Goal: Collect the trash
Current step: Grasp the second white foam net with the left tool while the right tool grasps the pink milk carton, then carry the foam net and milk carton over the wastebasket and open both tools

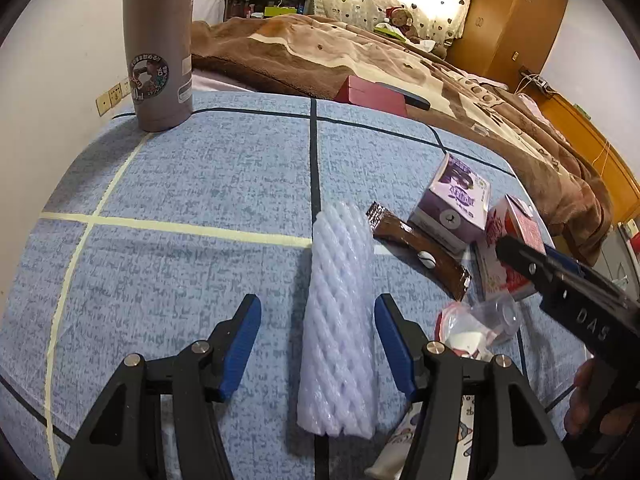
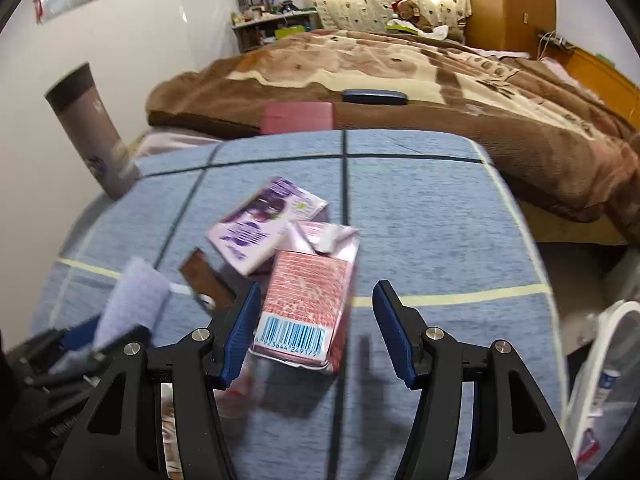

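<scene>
A white foam fruit net (image 1: 340,320) lies between the open fingers of my left gripper (image 1: 318,312), untouched by either pad. My right gripper (image 2: 316,300) is open around a red and white carton (image 2: 308,304) with a barcode; its left pad is close to the carton's side. A purple carton (image 1: 454,204) (image 2: 264,224) lies behind it. A brown wrapper (image 1: 420,250) and a crumpled clear plastic bag (image 1: 476,324) lie between the net and the cartons. The right gripper also shows in the left wrist view (image 1: 508,248), above the red carton (image 1: 516,236).
The blue checked table cover (image 1: 200,184) ends at a bed with a brown blanket (image 1: 320,52). A tall grey flask (image 1: 160,48) stands at the table's far left corner. A red box (image 1: 372,94) lies on the bed's edge. A white bag (image 2: 604,380) hangs at right.
</scene>
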`<state>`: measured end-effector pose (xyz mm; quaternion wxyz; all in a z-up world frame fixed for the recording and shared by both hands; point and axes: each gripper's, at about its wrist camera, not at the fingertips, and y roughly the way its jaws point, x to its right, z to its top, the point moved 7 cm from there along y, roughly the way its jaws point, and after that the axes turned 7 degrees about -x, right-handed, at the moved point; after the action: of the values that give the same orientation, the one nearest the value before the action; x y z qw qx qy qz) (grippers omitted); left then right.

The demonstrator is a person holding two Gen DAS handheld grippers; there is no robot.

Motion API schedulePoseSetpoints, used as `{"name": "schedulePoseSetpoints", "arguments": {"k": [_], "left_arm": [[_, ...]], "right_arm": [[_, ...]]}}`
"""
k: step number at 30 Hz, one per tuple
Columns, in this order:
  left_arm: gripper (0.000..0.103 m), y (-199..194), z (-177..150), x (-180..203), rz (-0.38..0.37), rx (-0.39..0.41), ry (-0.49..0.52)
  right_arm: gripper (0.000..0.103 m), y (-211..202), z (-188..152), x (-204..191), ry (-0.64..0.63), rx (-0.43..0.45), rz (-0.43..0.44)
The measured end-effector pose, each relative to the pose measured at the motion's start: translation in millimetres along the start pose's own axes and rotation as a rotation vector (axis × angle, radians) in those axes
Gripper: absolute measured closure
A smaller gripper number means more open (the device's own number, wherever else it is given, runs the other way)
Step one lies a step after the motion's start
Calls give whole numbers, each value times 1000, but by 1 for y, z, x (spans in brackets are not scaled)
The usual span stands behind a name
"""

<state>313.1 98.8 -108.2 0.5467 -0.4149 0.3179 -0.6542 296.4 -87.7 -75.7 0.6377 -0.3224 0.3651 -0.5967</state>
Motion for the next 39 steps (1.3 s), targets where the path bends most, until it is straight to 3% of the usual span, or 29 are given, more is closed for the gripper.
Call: {"name": "schedulePoseSetpoints", "arguments": {"k": [6, 10, 17, 20, 39], "left_arm": [[44, 1, -1, 1, 27, 6, 23], [48, 1, 1, 1, 30, 9, 18], [70, 1, 0, -1, 61, 13, 33], [75, 0, 0, -1, 50, 11, 33], [77, -46, -5, 16, 44, 92, 46]], "right_arm": [[43, 3, -2, 8, 2, 6, -21], [44, 7, -3, 4, 1, 2, 49], [67, 8, -4, 1, -11, 19, 61], [68, 5, -3, 4, -3, 37, 58], [68, -22, -12, 12, 9, 94, 93]]}}
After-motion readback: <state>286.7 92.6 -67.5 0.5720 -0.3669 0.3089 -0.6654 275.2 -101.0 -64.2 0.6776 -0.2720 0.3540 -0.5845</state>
